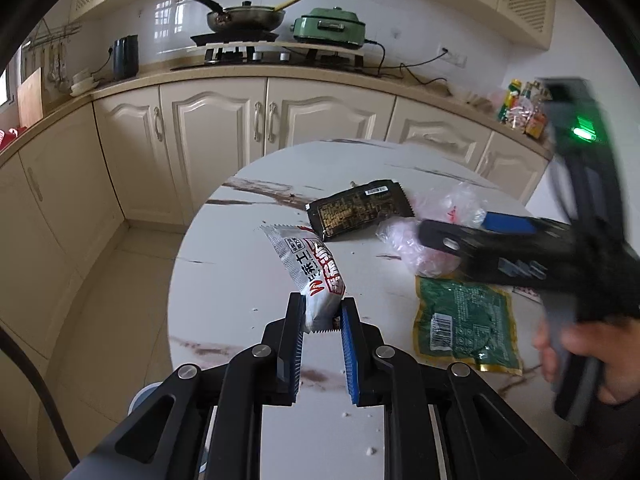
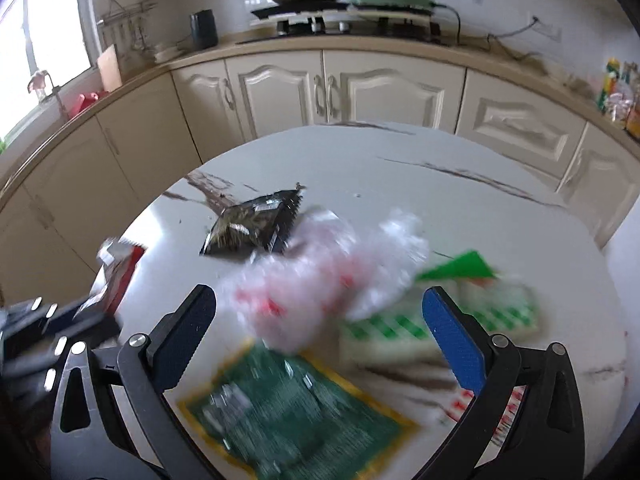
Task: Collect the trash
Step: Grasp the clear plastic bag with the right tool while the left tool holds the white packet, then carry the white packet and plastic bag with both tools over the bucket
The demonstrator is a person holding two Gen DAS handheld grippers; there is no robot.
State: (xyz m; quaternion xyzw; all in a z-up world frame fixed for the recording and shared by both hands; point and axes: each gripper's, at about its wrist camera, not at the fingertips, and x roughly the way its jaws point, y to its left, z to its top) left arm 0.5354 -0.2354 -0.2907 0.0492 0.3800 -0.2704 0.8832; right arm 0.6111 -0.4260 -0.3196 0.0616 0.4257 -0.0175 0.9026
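My left gripper (image 1: 322, 308) is shut on the end of a white and red snack wrapper (image 1: 312, 268), which stands up from the round marble table (image 1: 224, 264). My right gripper (image 2: 320, 308) is open wide above a crumpled clear plastic bag (image 2: 320, 280); it also shows in the left wrist view (image 1: 452, 236), over that bag (image 1: 404, 240). A black wrapper (image 1: 356, 208) (image 2: 252, 226) lies further back. A green wrapper with a yellow border (image 1: 464, 320) (image 2: 288, 408) lies near the front. A green and white checked packet (image 2: 440, 320) lies under the right finger.
Cream kitchen cabinets (image 1: 220, 120) curve around behind the table. On the counter stand a stove with a pan (image 1: 244, 16), a green electric cooker (image 1: 330, 28), a black kettle (image 1: 126, 56) and condiment bottles (image 1: 520, 108). Tiled floor (image 1: 132, 260) lies left of the table.
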